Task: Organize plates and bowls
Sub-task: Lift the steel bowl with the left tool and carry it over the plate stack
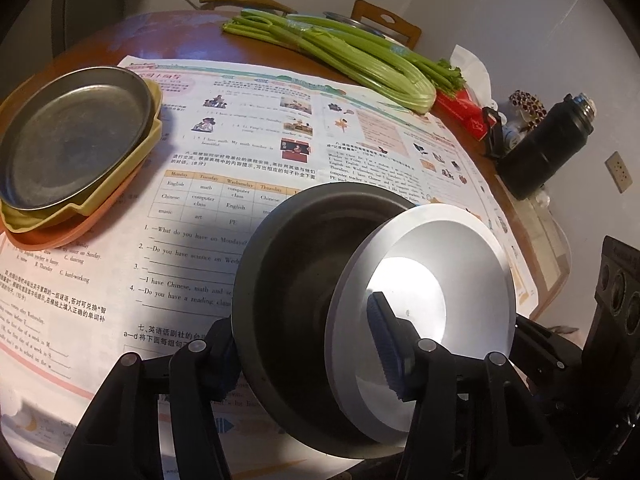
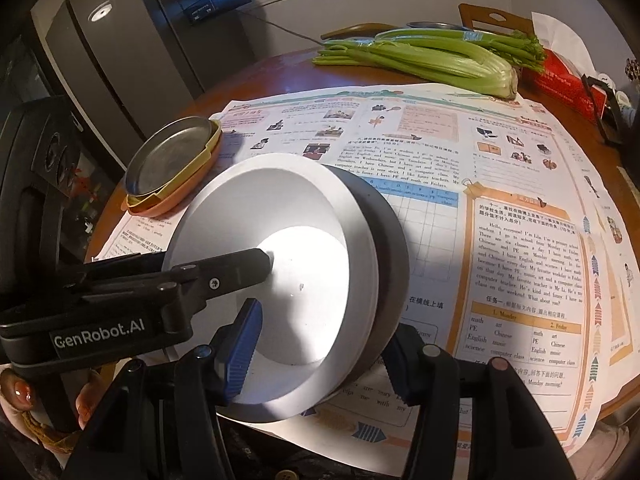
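Note:
A white bowl point(image 1: 432, 280) sits nested, tilted, in a dark grey bowl point(image 1: 296, 264) near the table's front. My left gripper point(image 1: 308, 352) spans both bowls, one finger outside the grey wall, the other inside the white bowl. My right gripper point(image 2: 320, 360) straddles the bowls' walls the same way, one finger inside the white bowl point(image 2: 280, 240), one outside the grey bowl point(image 2: 388, 240). The left gripper's finger point(image 2: 224, 272) reaches into the white bowl. A metal plate point(image 1: 72, 136) tops a yellow and an orange plate at the left, and also shows in the right wrist view point(image 2: 168, 156).
Printed worksheets point(image 1: 248, 128) cover the round wooden table. Celery point(image 1: 360, 60) lies at the back, with a red box point(image 1: 464, 112) and a black flask point(image 1: 544, 148) at the right. A chair back point(image 1: 384, 20) stands behind; a fridge point(image 2: 120, 40) is at left.

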A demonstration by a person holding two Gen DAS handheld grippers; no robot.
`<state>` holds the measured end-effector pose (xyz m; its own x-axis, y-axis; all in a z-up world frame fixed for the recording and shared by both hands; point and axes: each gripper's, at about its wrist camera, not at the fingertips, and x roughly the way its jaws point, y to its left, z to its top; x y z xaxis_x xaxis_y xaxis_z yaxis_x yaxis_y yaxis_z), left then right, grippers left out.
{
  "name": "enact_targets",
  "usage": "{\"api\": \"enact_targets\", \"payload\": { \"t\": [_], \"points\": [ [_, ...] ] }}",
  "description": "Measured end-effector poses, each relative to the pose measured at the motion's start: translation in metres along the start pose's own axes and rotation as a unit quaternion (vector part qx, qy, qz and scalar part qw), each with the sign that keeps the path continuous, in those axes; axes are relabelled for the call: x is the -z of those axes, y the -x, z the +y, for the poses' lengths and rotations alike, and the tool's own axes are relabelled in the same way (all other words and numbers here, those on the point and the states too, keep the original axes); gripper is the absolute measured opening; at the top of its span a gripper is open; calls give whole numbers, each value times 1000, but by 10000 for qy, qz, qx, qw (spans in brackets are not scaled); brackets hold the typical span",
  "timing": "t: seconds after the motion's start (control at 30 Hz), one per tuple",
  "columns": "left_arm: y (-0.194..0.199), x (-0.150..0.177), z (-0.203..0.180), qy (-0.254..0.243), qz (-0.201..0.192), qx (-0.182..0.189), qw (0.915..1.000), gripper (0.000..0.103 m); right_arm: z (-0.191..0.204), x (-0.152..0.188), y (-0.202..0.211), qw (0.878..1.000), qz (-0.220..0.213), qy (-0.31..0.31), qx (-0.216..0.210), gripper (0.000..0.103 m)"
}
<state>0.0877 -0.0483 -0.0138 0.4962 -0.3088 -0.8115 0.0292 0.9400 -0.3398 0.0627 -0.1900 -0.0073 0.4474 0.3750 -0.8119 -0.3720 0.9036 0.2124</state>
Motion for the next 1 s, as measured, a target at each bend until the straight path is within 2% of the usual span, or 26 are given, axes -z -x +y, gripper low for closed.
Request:
{"api": "enact_targets", "payload": {
  "t": [0.3,0.53,1.0],
  "points": [
    [9,-3,8,52,-103,-31,9999,58,8,-5,0,10000,-4,64,-26,57],
    [32,-11,16,85,-364,-72,9993,58,24,-16,8,9997,-136,194,-63,57],
    [84,-43,71,313,-932,-282,9948,58,84,-64,4,9962,-363,750,-266,57]
  ]
}}
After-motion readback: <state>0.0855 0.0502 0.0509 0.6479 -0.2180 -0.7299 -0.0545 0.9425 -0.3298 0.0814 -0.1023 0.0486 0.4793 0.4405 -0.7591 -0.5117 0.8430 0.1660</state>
